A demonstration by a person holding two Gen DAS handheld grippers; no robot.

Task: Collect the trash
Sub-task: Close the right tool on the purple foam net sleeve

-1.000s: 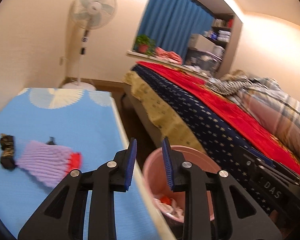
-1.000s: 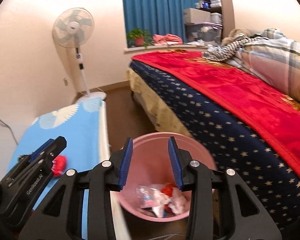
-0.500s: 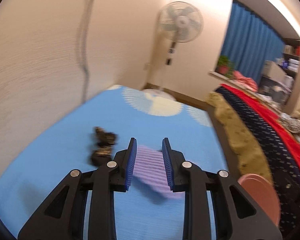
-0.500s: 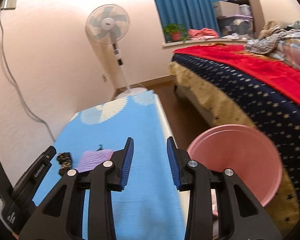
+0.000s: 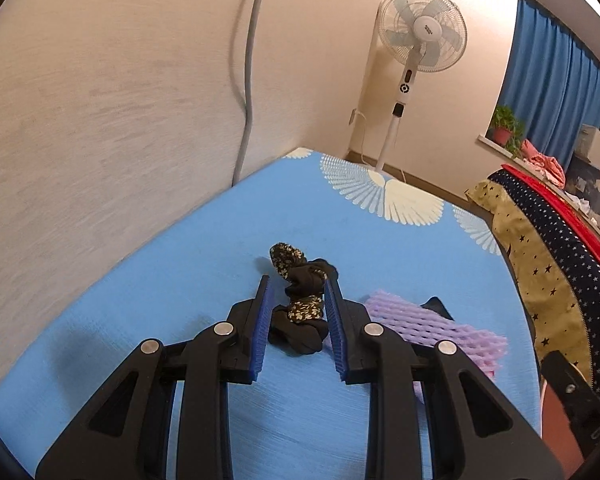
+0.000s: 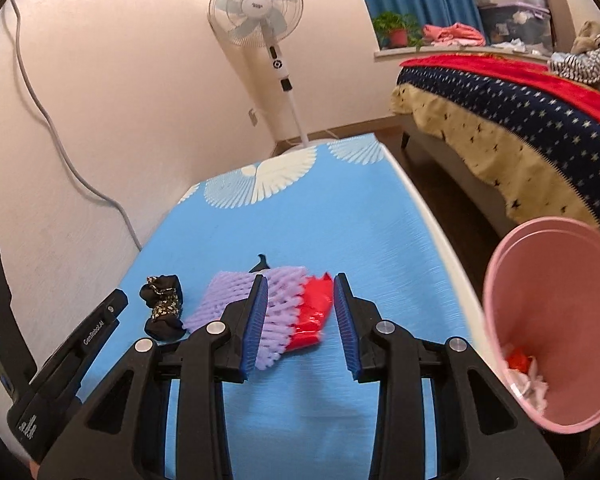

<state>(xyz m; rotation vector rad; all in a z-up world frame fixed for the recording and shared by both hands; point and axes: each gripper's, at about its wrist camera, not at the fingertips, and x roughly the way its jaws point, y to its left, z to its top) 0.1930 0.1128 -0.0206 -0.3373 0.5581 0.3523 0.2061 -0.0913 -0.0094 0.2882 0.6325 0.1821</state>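
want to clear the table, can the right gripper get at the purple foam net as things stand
Probably yes. The right gripper is open and lined up over the purple foam net and the red wrapper beside it. Nothing lies on top; the dark cloth bundle and left gripper sit off to its side.

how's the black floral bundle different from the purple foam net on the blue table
The black floral bundle is dark, crumpled cloth; the purple foam net is pale, open mesh. The bundle is smaller and lumpier; the net lies flatter, with a red piece at one end. Both rest on the blue table.
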